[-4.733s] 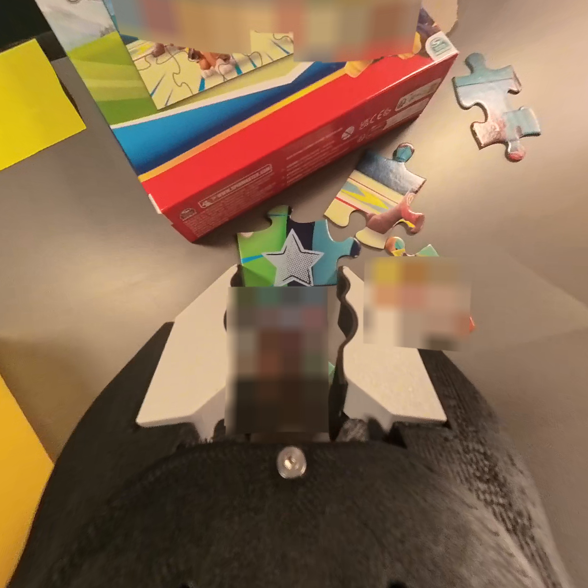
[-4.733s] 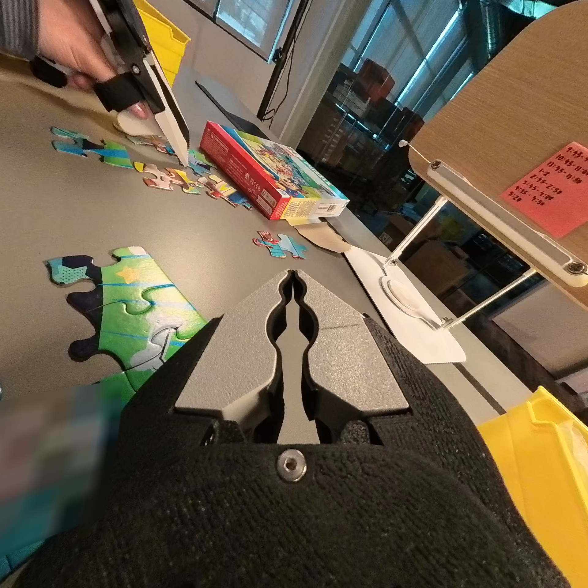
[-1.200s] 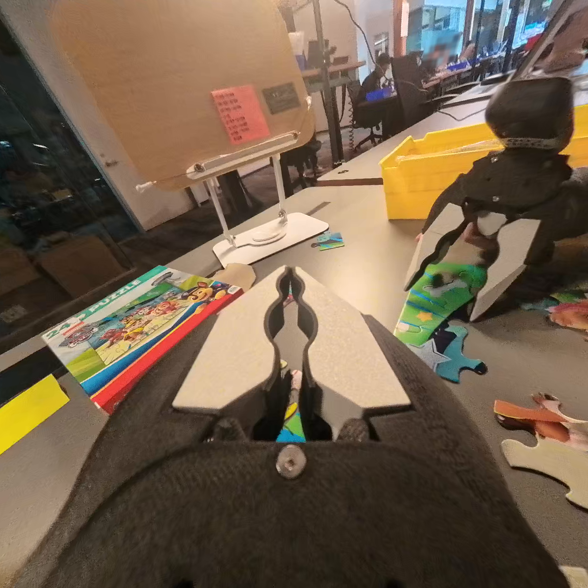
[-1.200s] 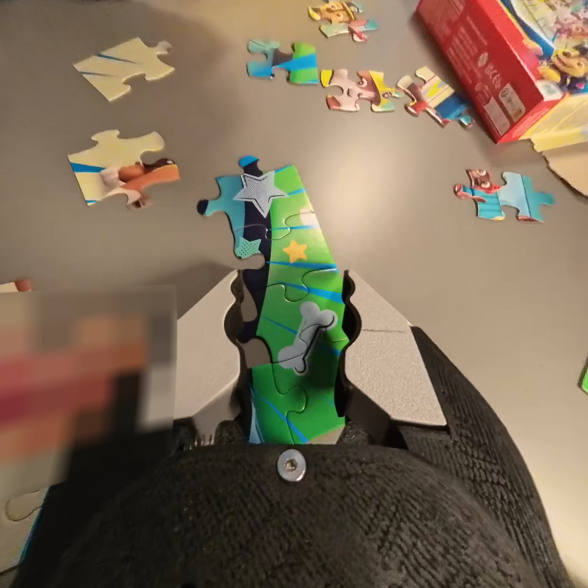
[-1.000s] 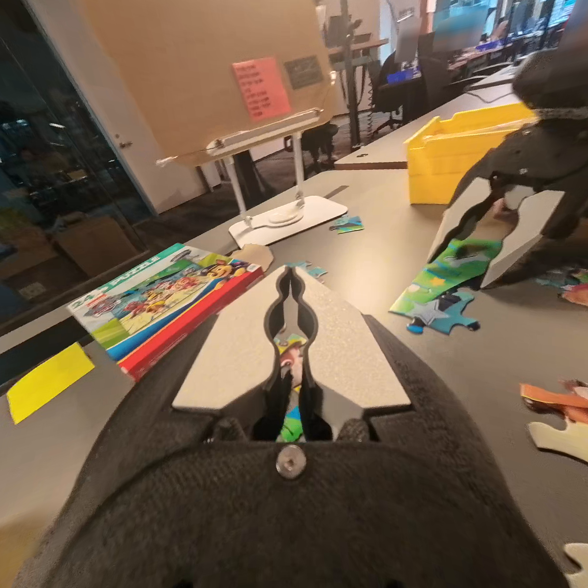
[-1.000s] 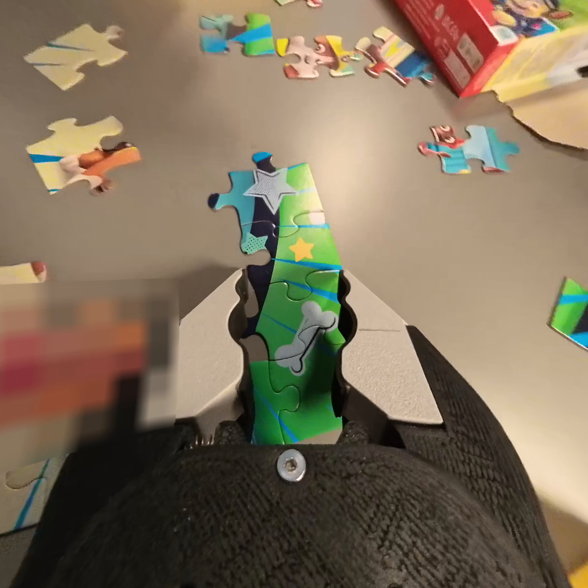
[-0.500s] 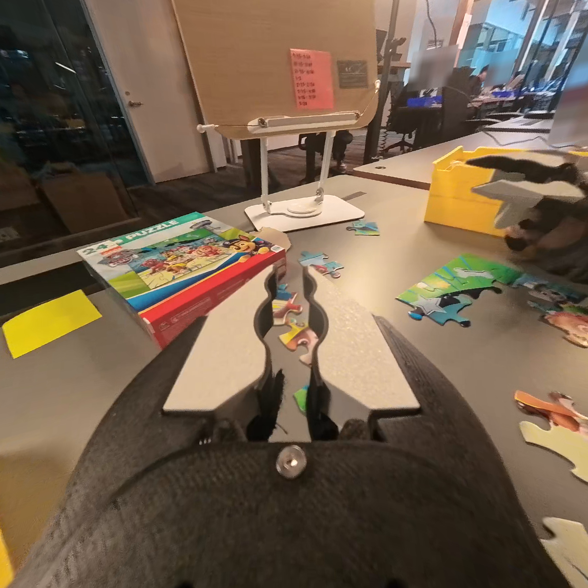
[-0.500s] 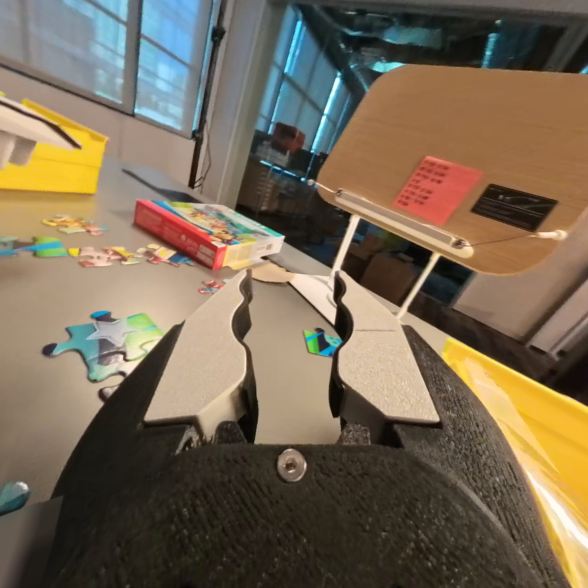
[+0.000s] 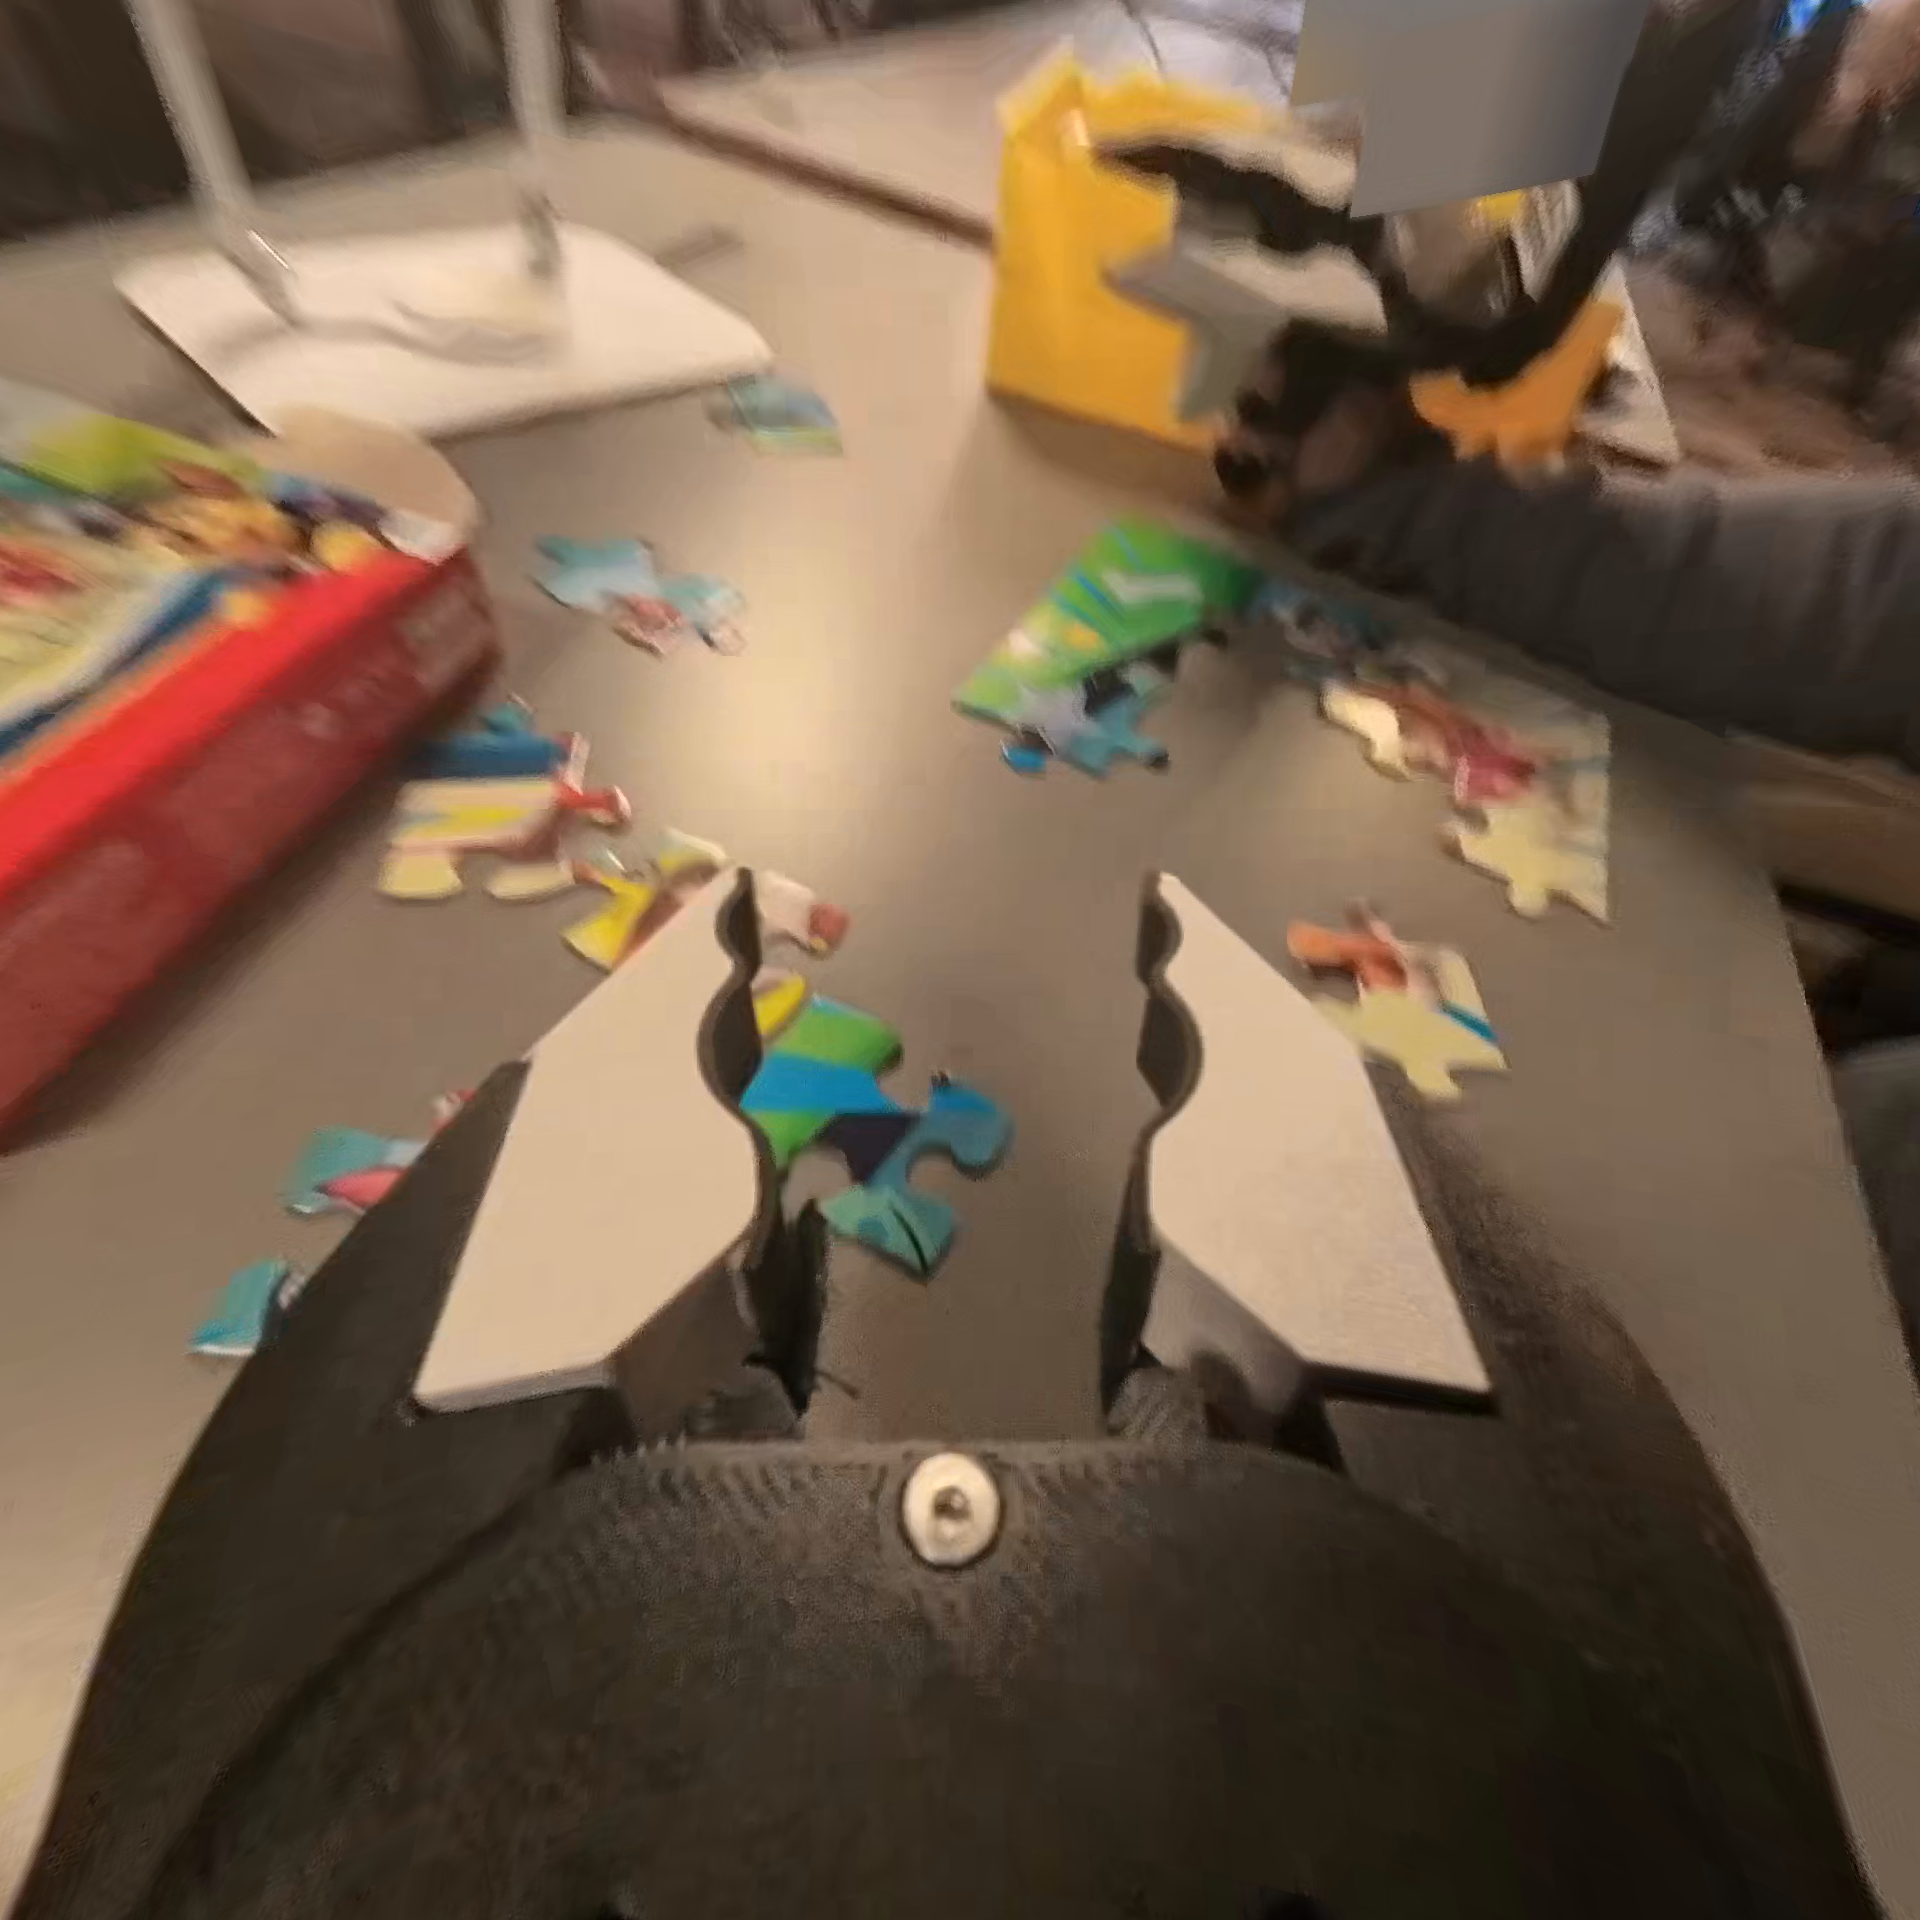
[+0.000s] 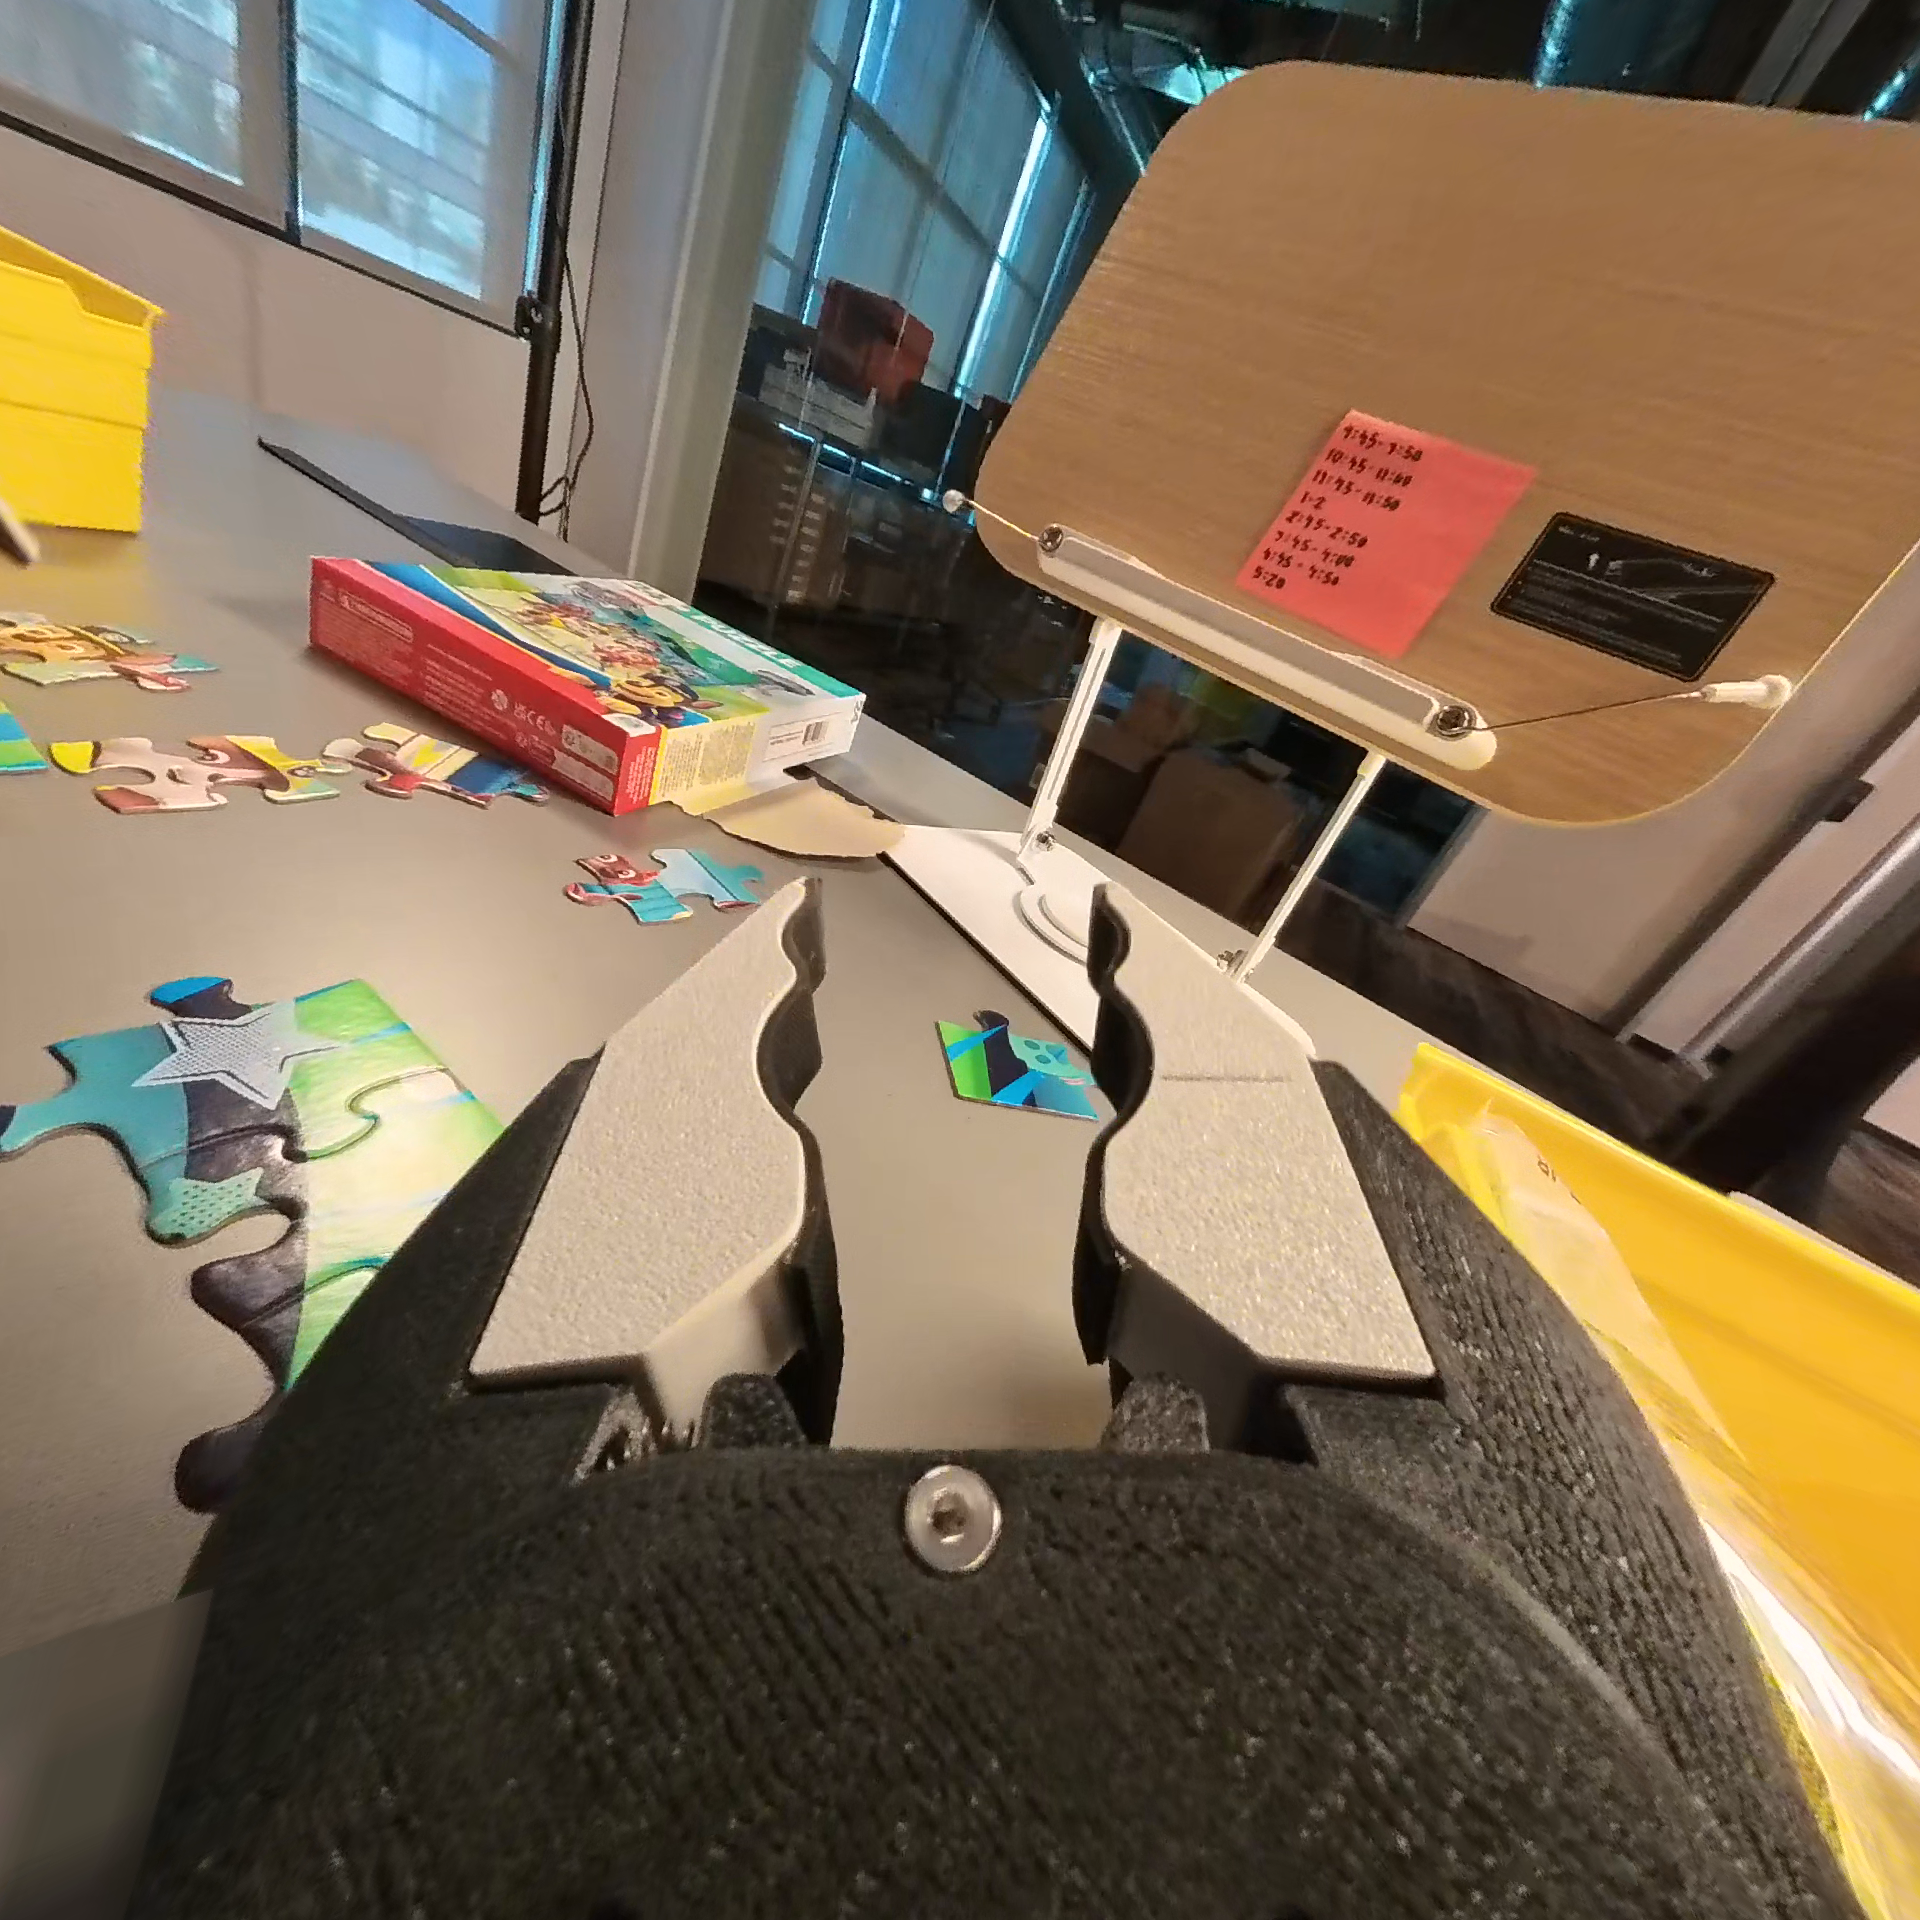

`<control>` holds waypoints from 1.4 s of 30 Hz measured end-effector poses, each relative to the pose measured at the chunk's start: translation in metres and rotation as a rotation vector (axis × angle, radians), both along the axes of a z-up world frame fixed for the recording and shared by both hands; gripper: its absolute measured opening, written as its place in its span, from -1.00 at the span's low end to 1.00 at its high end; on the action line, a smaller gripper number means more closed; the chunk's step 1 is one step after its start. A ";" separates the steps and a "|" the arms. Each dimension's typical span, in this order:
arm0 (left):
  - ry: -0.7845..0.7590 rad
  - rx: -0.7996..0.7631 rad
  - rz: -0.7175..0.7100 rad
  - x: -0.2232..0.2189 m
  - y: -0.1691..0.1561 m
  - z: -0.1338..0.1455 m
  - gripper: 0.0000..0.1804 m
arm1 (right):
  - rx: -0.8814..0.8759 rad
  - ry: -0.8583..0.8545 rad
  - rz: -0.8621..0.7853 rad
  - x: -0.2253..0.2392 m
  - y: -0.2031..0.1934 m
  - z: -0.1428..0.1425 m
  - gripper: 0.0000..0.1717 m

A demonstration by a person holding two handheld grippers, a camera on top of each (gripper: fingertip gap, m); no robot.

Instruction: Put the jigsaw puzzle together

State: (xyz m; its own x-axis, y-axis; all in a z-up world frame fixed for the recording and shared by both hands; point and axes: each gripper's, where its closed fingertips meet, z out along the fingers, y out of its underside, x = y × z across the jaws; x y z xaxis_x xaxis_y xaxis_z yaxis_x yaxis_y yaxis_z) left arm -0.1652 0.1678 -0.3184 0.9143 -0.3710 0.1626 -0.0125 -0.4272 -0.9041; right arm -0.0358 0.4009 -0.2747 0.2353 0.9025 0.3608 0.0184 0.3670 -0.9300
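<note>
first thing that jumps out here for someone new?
Probably the bright jigsaw pieces strewn over the grey table, above all the green joined strip with a star at the left of the right wrist view. Next, the red puzzle box lying flat farther back and the tilted wooden board on a white stand at upper right. Both grippers, left gripper and right gripper, hang open over the table.

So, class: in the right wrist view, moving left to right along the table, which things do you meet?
Yellow plastic bin → red cardboard puzzle box → small red-and-teal puzzle piece → white stand base → yellow bin.
</note>
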 end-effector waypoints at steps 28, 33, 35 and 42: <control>0.382 -0.373 -0.239 -0.009 -0.028 -0.061 -0.81 | -0.087 0.033 0.049 -0.002 0.005 0.002 -0.51; 0.346 -0.297 -0.203 0.007 -0.010 -0.046 -0.88 | -0.133 0.045 0.074 -0.001 0.006 0.003 -0.53; 0.415 -0.377 -0.180 -0.002 -0.009 -0.055 -0.64 | -0.131 0.046 0.083 -0.001 0.005 0.003 -0.55; 0.462 -0.573 -0.292 -0.015 -0.010 -0.062 -0.33 | -0.137 0.034 0.100 -0.004 0.003 0.001 -0.56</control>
